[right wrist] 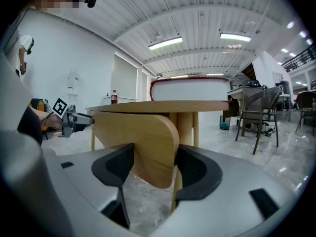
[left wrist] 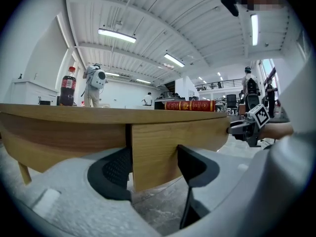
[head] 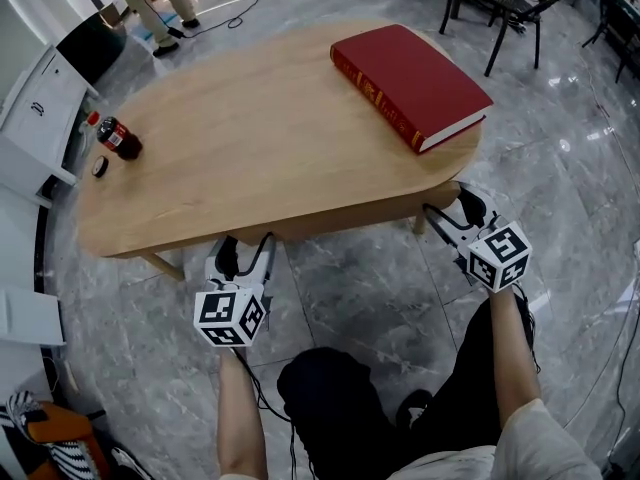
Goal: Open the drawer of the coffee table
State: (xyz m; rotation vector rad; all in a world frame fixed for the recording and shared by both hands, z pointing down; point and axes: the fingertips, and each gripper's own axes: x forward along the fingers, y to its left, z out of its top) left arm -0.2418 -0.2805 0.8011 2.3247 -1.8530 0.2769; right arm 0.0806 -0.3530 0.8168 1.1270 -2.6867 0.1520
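I hold both tools near level, jaws wide. Left tool (head: 247, 250) and right tool (head: 452, 213) each straddle the drawer front (left wrist: 163, 147) without gripping it. On the desk (head: 250, 118), a red book (head: 410, 83) lies at one o'clock.

Black chairs (head: 505, 3) stand on grey marble floor (head: 365, 293).

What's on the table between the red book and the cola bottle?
Nothing. In the head view, the tabletop between the cola bottle and the red book is just bare wood.
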